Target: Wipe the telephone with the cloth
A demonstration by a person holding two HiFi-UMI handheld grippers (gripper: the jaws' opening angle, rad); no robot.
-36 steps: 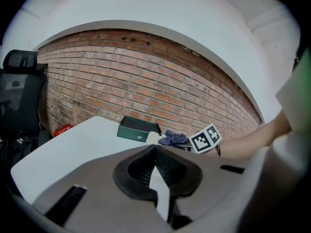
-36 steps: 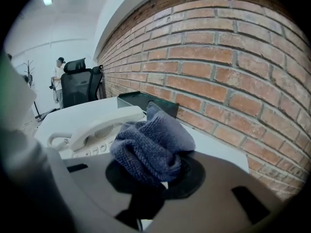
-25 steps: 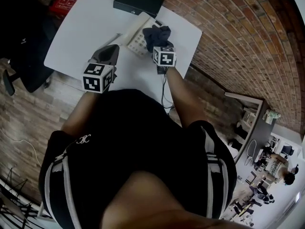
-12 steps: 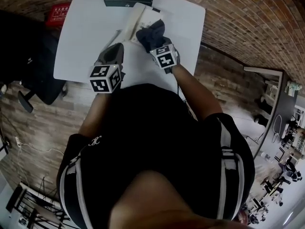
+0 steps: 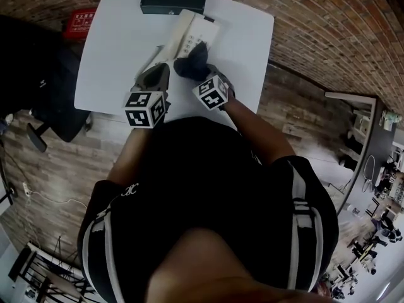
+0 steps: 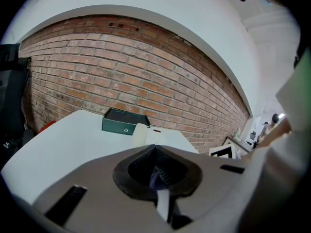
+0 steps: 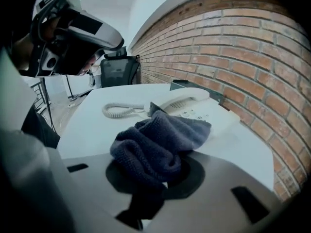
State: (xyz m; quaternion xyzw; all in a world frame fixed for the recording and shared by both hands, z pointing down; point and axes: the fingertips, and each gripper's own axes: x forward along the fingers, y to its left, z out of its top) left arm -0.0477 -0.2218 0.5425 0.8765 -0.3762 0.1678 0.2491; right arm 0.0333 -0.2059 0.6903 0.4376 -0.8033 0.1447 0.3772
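Right gripper view: right gripper (image 7: 158,181) clamps cloth (image 7: 158,142) at telephone (image 7: 197,108); left gripper (image 6: 158,181) closed.

1. White table (image 5: 113,55), rounded corners; stands close to a red brick wall (image 5: 328,30) on its far and right sides.
2. Grey-brown wood-plank floor (image 5: 57,156); thin pale cable (image 5: 31,191) lies on it at left.
3. Black office chair (image 5: 38,87) just beside the table's left edge.
4. White ceiling (image 6: 204,28); even indoor light.
5. Right: open room, white desk (image 5: 350,106); farther furniture too small to tell.
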